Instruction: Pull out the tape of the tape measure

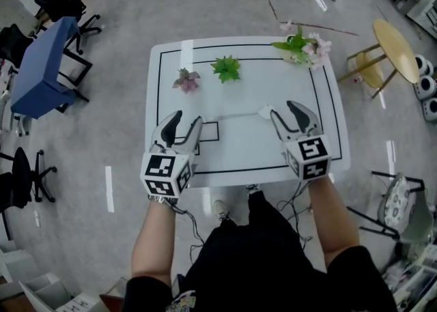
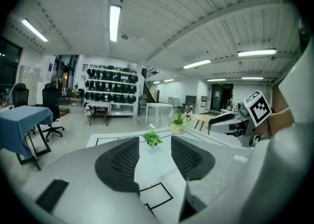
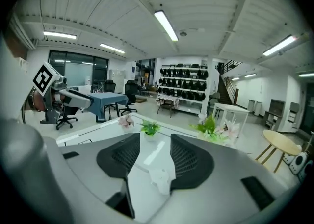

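Grey left gripper (image 1: 189, 117) and right gripper (image 1: 282, 108): jaws released, empty. Pale tape (image 1: 239, 115) lies drawn from small white tape measure (image 1: 265, 110); extension judged complete, no further pull needed.

Table (image 1: 239, 150): centre of the frame.
Far edge: small plant (image 1: 186, 80) left, leafy plant (image 1: 226, 68) beside it, bouquet (image 1: 300, 48) at the upper-right corner.
Tape measure (image 1: 265, 110): on the table, right of centre.
Left gripper (image 1: 188, 118): over the lower-left part.
Right gripper (image 1: 283, 108): just right of the tape measure.
Desk (image 1: 41, 65): on the floor, upper left.
Side table (image 1: 396, 50): on the floor, upper right.

Jaws apart on left hand-held gripper (image 1: 188, 118) and right hand-held gripper (image 1: 282, 108).
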Demonstrator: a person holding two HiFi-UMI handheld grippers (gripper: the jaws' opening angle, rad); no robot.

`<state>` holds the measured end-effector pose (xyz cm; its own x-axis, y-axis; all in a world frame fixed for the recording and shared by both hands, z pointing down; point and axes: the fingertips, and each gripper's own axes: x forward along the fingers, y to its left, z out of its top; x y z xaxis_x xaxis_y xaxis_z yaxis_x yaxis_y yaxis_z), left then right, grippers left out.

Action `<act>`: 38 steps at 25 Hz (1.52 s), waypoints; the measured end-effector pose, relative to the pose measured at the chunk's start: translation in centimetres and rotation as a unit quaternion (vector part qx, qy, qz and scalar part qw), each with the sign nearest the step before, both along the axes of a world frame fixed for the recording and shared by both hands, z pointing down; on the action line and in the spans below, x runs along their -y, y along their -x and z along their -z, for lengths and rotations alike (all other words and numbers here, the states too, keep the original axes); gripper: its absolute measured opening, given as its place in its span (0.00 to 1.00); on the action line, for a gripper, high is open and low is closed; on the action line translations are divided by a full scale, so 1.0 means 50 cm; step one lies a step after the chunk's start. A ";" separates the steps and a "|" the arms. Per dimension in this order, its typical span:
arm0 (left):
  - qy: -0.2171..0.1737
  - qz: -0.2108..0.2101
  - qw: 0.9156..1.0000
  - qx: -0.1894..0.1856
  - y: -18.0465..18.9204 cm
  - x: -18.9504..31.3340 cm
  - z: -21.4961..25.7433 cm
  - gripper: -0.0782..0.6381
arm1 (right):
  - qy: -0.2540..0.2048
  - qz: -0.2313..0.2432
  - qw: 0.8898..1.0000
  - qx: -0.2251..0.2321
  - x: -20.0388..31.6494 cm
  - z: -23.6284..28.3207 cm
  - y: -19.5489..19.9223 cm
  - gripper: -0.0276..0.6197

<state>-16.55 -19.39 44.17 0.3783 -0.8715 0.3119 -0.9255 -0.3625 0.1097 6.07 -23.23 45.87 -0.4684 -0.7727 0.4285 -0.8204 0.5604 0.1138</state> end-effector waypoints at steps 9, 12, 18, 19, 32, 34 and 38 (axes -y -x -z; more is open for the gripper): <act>-0.105 0.001 0.994 -0.014 0.041 -0.121 0.205 0.38 | -0.115 0.008 0.993 0.029 -0.119 0.211 0.052 0.33; -0.128 0.002 0.992 -0.010 0.054 -0.165 0.252 0.38 | -0.144 0.012 0.989 0.037 -0.164 0.265 0.061 0.33; -0.154 0.004 0.988 -0.007 0.070 -0.250 0.310 0.34 | -0.185 0.005 0.980 0.069 -0.246 0.347 0.059 0.31; -0.157 0.004 0.988 -0.007 0.070 -0.261 0.316 0.32 | -0.192 0.004 0.979 0.072 -0.258 0.356 0.057 0.30; -0.170 0.034 0.985 -0.005 -0.026 -0.381 0.348 0.12 | -0.194 0.012 0.974 0.112 -0.348 0.388 -0.050 0.04; -0.167 0.046 0.985 -0.009 -0.062 -0.397 0.346 0.12 | -0.184 0.023 0.975 0.119 -0.359 0.384 -0.078 0.04; -0.155 0.067 0.986 -0.012 -0.146 -0.445 0.337 0.11 | -0.162 0.050 0.977 0.128 -0.395 0.368 -0.140 0.04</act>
<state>-9.24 2.85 27.34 0.2577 -0.9661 0.0144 -0.9657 -0.2571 0.0360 13.06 -3.48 27.48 -0.6080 -0.7934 0.0282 -0.7885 0.6076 0.0957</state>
